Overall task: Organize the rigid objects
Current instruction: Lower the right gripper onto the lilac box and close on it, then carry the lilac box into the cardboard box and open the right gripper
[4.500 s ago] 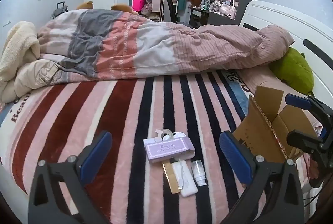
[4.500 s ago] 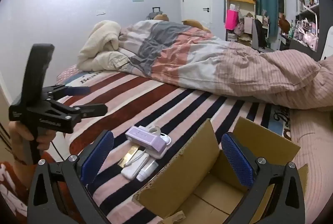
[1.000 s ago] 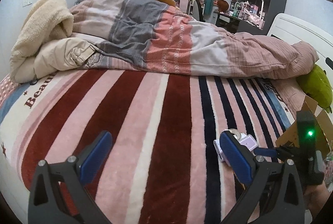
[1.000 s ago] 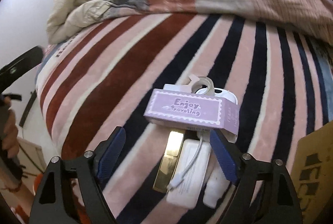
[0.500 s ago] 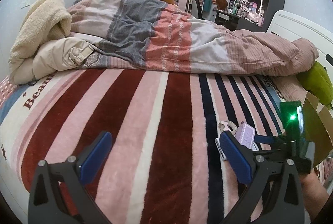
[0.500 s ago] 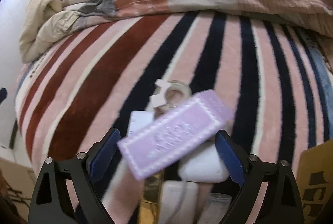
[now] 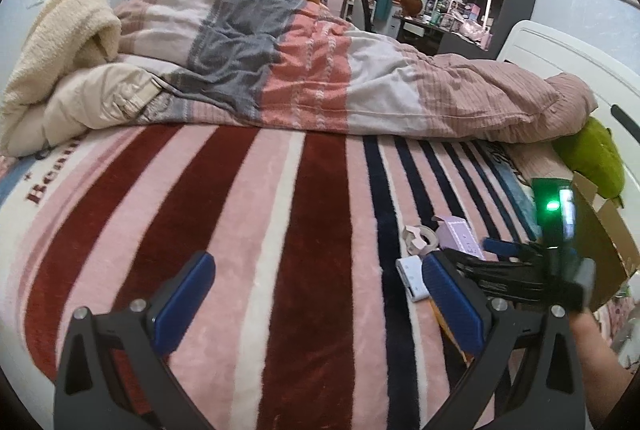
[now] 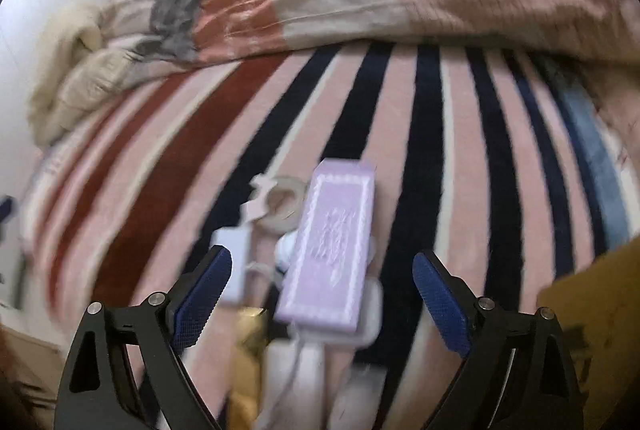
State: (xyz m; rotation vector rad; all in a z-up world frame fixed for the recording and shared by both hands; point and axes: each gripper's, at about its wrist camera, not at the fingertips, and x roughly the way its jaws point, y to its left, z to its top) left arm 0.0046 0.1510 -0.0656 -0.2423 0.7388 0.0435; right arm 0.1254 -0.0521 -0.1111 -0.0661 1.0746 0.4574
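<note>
Two grippers are in play. The left gripper hangs low in its own view over bare stripes of the blanket, jaws spread and nothing between them. The right gripper sits at the bottom of its view, jaws wide and released; they have just been closing a little, with the purple box lying between the blue pads but touched by neither.

The small things form one cluster on the blanket, lower centre of the right view and lower right of the left view. Counted there: one purple box, one roll of tape just beside its upper left, one white block to the left, one gold piece below, and at least one white charger-like piece with a cable under the box. Blur hides the bottom edge, so there may be more. One cardboard box fills the lower right corner, apart from the cluster.

A second ago the purple box lay crosswise with its lettering readable; half a second ago it sat slanted; now it lies lengthwise, pointing up the frame. In the left view the right gripper now reaches in over the cluster, where 4.5 seconds ago it was by the cardboard box.
</note>
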